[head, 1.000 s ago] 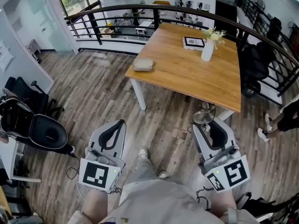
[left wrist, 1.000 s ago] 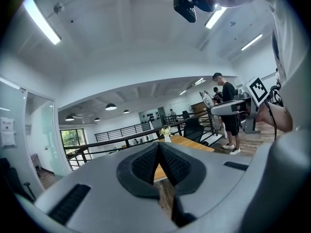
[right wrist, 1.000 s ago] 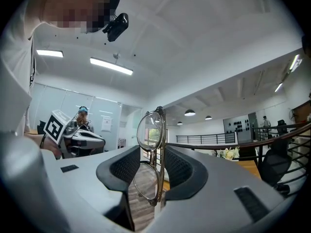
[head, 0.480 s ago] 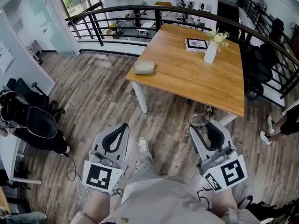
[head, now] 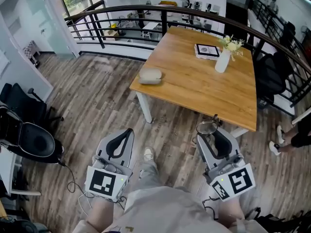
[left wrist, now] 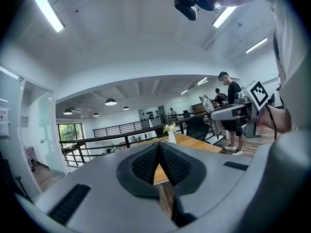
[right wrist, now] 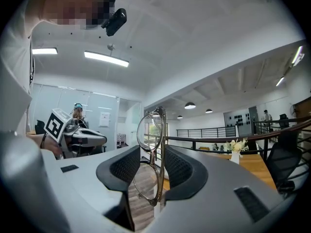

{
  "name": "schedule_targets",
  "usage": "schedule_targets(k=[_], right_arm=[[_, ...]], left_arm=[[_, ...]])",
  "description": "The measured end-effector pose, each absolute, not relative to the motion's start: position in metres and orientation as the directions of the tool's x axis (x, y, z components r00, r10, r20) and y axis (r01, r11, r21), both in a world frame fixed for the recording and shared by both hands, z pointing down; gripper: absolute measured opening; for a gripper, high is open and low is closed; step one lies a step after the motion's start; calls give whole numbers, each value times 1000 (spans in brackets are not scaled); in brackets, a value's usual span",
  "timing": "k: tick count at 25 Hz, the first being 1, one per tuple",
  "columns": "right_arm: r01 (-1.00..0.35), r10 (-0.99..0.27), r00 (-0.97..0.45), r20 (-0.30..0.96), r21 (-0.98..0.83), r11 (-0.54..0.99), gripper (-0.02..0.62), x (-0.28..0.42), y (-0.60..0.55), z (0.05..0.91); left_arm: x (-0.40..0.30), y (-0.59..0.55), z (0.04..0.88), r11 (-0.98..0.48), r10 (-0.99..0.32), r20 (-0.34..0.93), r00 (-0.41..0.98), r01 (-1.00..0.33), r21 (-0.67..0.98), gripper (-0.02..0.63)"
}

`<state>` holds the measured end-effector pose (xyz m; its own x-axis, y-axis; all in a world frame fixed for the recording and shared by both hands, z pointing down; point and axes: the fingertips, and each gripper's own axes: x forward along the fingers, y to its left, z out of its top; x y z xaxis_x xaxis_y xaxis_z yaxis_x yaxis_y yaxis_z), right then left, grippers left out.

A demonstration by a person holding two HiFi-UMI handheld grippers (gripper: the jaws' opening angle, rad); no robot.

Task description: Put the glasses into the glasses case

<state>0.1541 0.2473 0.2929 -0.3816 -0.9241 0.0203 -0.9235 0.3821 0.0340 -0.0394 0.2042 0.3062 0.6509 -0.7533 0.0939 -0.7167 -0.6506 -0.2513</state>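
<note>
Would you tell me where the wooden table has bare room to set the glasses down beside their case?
The widest bare stretch of the table lies between the glasses case at its left edge and the near right corner, in front of the vase. The far right part is crowded: the vase and a framed card stand close together.

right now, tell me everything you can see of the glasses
The glasses are a thin-rimmed pair with round clear lenses and a pale, metal-looking frame, temples apparently folded. They stand on end between the jaws of the right gripper, one lens rising above the pads, the other down between them; the pads grip them from both sides. In the head view they jut past the gripper's tips, over the wooden floor, short of the table. Nothing else touches them.
</note>
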Motion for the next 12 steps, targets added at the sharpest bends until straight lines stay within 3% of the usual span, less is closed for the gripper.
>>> schedule_targets(k=[12], right_arm=[[-925, -923, -371, 100, 46, 377, 178, 115, 83, 290]], left_arm=[[-69, 35, 302, -682, -728, 116, 675, -697, -222, 15]])
